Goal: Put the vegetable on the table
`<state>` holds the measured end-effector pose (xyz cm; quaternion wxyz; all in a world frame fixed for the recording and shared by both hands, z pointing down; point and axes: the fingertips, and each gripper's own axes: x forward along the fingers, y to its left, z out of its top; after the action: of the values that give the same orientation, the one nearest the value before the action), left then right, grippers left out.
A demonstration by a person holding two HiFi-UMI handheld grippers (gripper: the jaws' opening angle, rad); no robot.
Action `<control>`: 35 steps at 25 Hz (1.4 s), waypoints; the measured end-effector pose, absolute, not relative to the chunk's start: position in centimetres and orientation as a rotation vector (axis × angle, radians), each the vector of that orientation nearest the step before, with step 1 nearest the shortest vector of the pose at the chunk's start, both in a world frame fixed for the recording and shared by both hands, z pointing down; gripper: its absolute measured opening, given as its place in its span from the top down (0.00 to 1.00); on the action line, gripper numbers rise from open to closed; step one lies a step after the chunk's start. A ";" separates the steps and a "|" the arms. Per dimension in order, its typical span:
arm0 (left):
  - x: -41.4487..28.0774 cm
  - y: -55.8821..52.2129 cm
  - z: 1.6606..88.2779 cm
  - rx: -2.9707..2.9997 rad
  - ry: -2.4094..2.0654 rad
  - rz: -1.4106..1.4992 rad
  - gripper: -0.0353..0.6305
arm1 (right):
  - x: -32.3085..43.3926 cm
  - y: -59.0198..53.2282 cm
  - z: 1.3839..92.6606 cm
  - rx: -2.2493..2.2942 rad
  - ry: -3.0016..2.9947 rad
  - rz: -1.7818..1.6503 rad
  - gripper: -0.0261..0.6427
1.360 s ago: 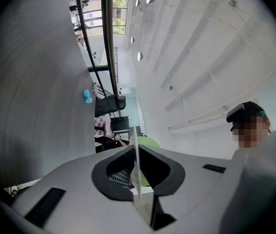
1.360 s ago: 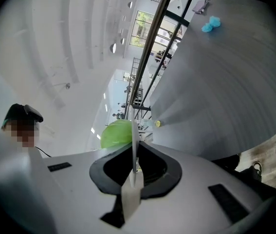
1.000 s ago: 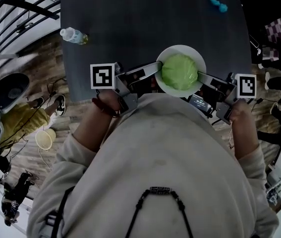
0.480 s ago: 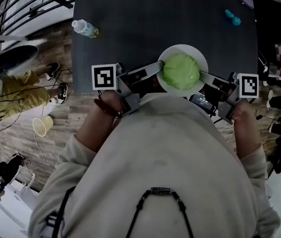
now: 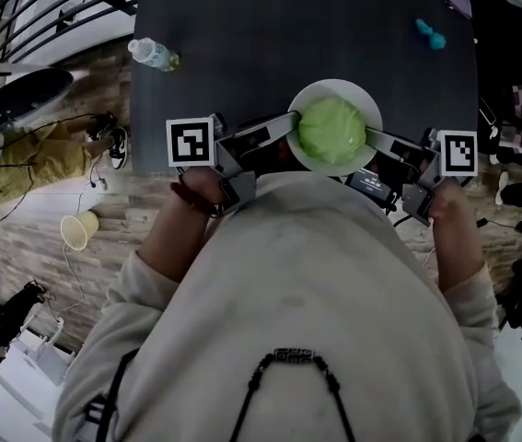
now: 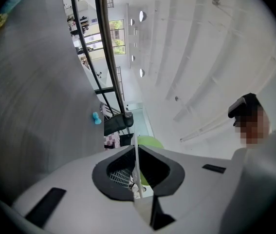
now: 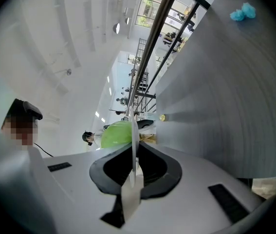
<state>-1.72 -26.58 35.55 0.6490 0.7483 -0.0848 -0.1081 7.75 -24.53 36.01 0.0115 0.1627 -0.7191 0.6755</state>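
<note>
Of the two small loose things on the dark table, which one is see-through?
The water bottle near the table's left edge, clear and lying on its side; the other is a solid blue lump.

Noted: the white round plate (image 5: 308, 94) sits between both pairs of jaws. The left gripper (image 5: 288, 123), jaws closing, has its left rim between them; the right gripper (image 5: 372, 137) is clamped on its right rim. The pale green round cabbage (image 5: 332, 129) lies in the plate, over the near edge of the dark grey table (image 5: 288, 26). On it, a clear plastic bottle (image 5: 153, 55) lies ahead-left of the left jaws and a small blue object (image 5: 431, 34) ahead-right of the right jaws.
</note>
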 end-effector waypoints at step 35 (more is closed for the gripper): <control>-1.4 -28.5 41.7 1.611 -0.313 -0.161 0.92 | 7.9 -26.9 42.2 0.433 -2.164 2.177 0.91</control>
<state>-1.44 -28.49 41.71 0.6789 0.7173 -0.1395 -0.0717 7.88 -26.92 42.21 0.0211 0.1395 -0.6980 0.7021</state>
